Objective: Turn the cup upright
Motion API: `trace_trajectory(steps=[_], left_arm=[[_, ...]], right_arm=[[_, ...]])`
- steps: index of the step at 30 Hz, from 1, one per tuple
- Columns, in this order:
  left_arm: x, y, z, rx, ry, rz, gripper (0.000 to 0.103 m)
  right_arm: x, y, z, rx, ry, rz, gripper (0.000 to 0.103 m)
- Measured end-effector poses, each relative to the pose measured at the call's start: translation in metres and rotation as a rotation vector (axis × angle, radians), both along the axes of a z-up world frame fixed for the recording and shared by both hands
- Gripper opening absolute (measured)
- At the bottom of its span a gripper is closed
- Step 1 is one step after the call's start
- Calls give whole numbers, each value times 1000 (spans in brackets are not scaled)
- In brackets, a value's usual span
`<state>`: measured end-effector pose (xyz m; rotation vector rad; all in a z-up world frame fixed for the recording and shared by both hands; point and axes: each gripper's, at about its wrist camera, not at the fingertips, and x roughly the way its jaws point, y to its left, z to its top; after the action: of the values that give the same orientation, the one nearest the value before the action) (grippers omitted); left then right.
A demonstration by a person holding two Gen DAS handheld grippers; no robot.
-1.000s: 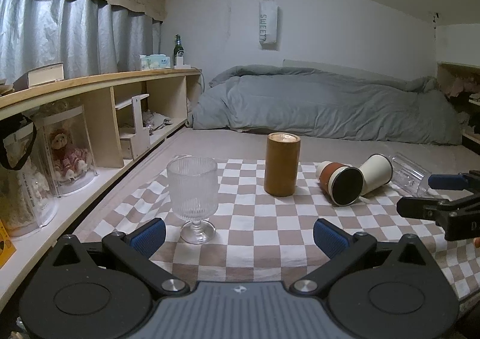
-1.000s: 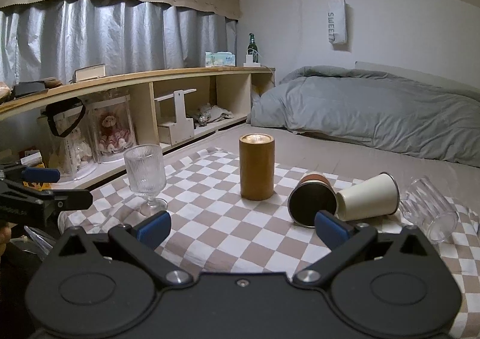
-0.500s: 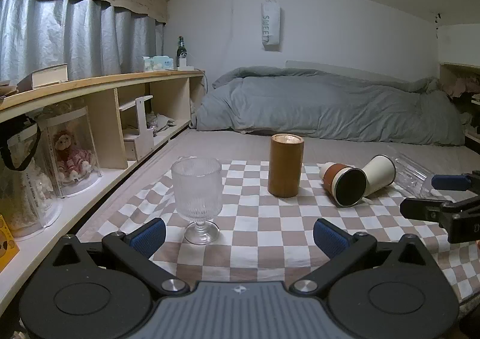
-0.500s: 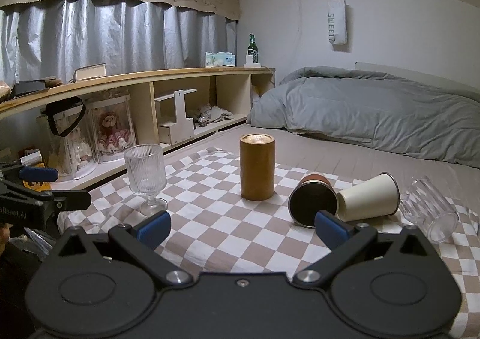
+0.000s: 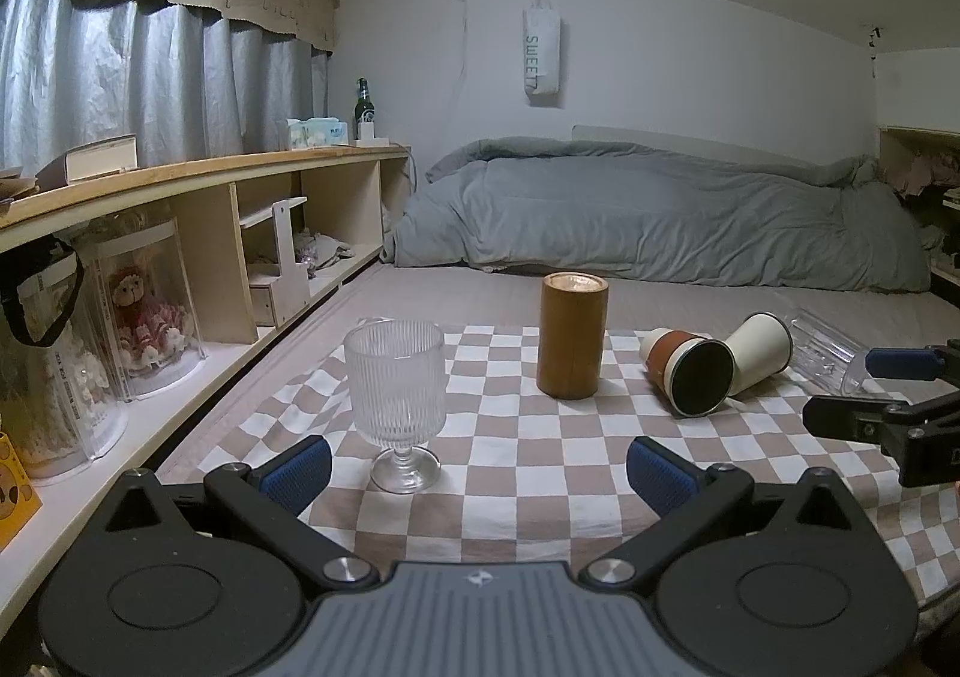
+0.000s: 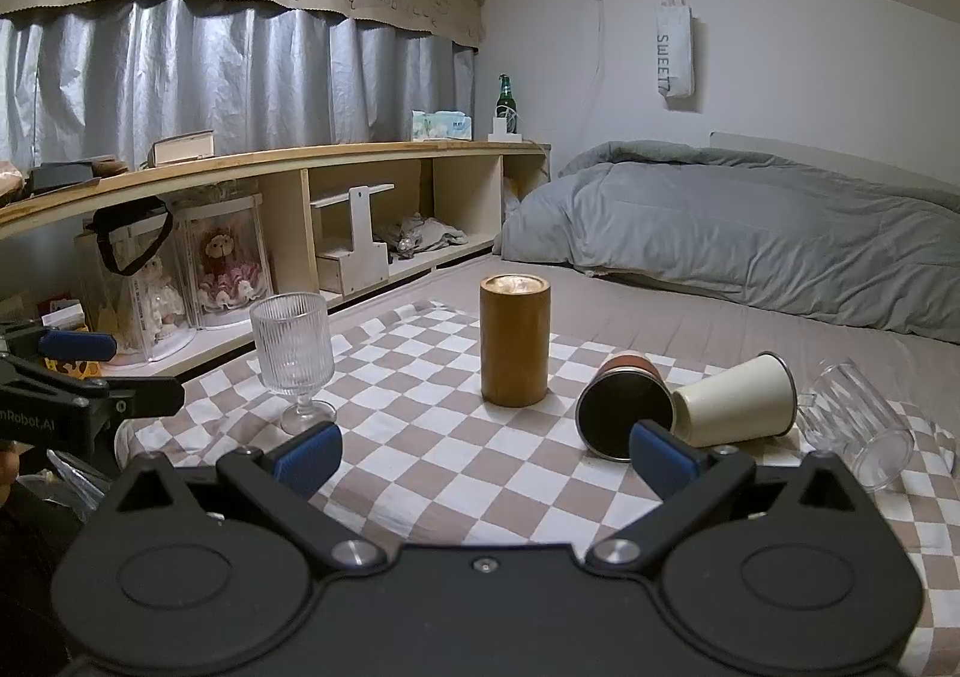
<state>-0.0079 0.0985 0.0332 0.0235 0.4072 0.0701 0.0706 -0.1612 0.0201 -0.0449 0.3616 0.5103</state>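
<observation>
On a brown-and-white checkered cloth (image 5: 516, 455) a ribbed stemmed glass (image 5: 396, 401) and a tall wooden cup (image 5: 572, 342) stand upright. Three cups lie on their sides: a brown-banded cup with a dark mouth (image 5: 690, 371), a cream cup (image 5: 759, 350) and a clear glass (image 5: 825, 350). In the right wrist view they are the dark-mouthed cup (image 6: 624, 407), the cream cup (image 6: 735, 401) and the clear glass (image 6: 858, 425). My left gripper (image 5: 477, 473) is open and empty, close before the stemmed glass. My right gripper (image 6: 486, 452) is open and empty, its right finger just before the dark-mouthed cup.
A long wooden shelf (image 5: 198, 179) with doll cases runs along the left. A grey duvet (image 5: 660, 221) lies on the bed behind the cloth. My right gripper shows at the right edge of the left wrist view (image 5: 882, 395); my left gripper shows at the left of the right wrist view (image 6: 78, 377).
Both views have shifted only slightly; the left gripper has drifted a little left and back, so the cups sit a bit further right. Both grippers stay open.
</observation>
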Motion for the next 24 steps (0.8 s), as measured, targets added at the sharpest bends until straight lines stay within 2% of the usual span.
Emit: trace_trajectory(steps=[24], left_arm=[[-1,-2,1,5,-1,-1,103]], right_arm=[[-3,1,1,-8,-13,2,103]])
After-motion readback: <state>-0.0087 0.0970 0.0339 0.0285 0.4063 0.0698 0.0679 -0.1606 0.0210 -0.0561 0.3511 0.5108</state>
